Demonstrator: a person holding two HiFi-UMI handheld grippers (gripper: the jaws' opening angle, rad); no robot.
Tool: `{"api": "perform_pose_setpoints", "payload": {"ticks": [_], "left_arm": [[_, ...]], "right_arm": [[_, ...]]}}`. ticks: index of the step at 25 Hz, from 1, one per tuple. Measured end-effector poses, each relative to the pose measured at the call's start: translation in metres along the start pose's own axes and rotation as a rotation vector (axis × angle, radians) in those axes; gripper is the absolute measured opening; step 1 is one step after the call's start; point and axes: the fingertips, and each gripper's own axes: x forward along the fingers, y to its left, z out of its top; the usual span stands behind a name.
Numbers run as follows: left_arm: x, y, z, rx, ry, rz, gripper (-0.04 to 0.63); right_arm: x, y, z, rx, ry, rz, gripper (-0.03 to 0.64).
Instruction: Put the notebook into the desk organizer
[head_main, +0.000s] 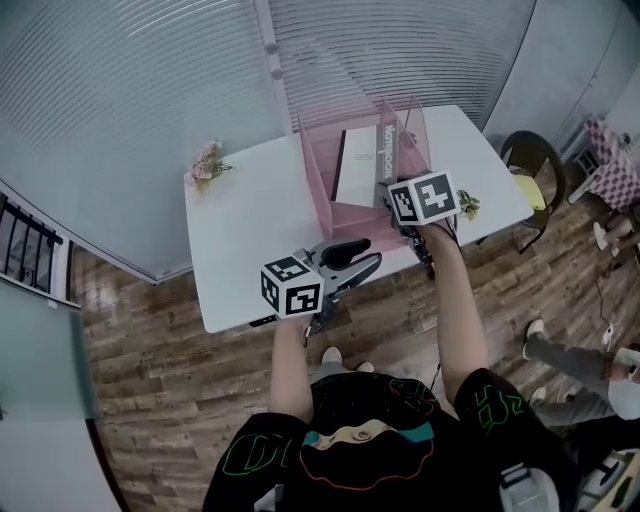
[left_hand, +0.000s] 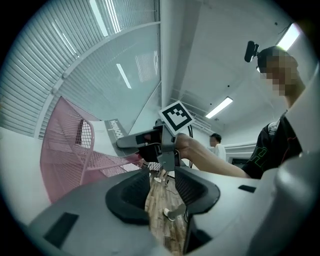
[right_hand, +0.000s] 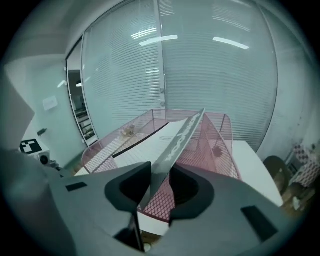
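Right gripper (right_hand: 159, 186): jaws slightly apart around the white, grey-spined notebook (right_hand: 150, 146), seemingly unclamped; pink wire-mesh desk organizer (right_hand: 221, 145) just ahead. Leaning, the notebook may topple. Left gripper (left_hand: 162, 189): half-open, empty.

A white table (head_main: 250, 230) stands on the wood floor (head_main: 150, 330). On it sit a pink desk organizer (head_main: 318, 180), pink flowers (head_main: 207, 162) at the left corner, and a small bunch (head_main: 467, 205) by the right edge.

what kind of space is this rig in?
Probably an office or meeting room: glass partition walls with blinds, a white table holding a pink mesh desk organizer, and a wood-plank floor.
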Motion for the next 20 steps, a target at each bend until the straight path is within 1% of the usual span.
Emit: {"api": "perform_pose_setpoints", "payload": {"ticks": [2,3,4,5,6,8,9,11,12,14,17,18,19,20], "left_arm": [[0.002,-0.004,0.000,-0.001,-0.016,-0.034,0.145],[0.003,-0.006,0.001,0.000,-0.021,-0.050,0.143],[0.004,-0.008,0.001,0.002,-0.023,-0.064,0.140],[0.005,-0.009,0.000,0.003,-0.023,-0.077,0.138],[0.007,-0.009,0.000,0.005,-0.021,-0.086,0.137],[0.010,-0.008,-0.001,0.009,-0.018,-0.092,0.132],[0.011,-0.008,-0.001,0.013,-0.020,-0.090,0.129],[0.013,-0.008,0.003,0.030,-0.043,-0.074,0.102],[0.013,-0.007,0.007,0.043,-0.065,-0.063,0.075],[0.017,-0.008,0.020,0.080,-0.114,-0.050,0.002],[0.032,-0.016,0.038,0.156,-0.160,-0.063,-0.006],[0.038,-0.019,0.041,0.176,-0.168,-0.056,-0.006],[0.044,-0.022,0.043,0.192,-0.173,-0.041,-0.006],[0.051,-0.025,0.045,0.205,-0.175,-0.024,-0.006]], "right_arm": [[-0.001,-0.004,0.000,-0.056,0.010,-0.078,0.129],[-0.002,-0.007,0.000,-0.086,0.017,-0.118,0.162],[-0.003,-0.010,0.000,-0.116,0.023,-0.154,0.219],[-0.004,-0.013,0.000,-0.140,0.023,-0.182,0.249],[-0.006,-0.014,0.002,-0.157,0.011,-0.205,0.250],[-0.012,-0.016,0.007,-0.165,-0.051,-0.238,0.250],[-0.018,-0.016,0.010,-0.155,-0.097,-0.242,0.249],[-0.033,-0.013,0.014,-0.109,-0.198,-0.215,0.246],[-0.041,-0.012,0.014,-0.078,-0.248,-0.196,0.237],[-0.060,-0.017,0.013,-0.020,-0.345,-0.183,0.172],[-0.092,-0.033,0.005,0.050,-0.480,-0.213,0.077],[-0.101,-0.038,0.000,0.069,-0.513,-0.221,0.044],[-0.110,-0.041,-0.005,0.082,-0.539,-0.223,0.023],[-0.119,-0.044,-0.010,0.091,-0.560,-0.223,0.017]]}}
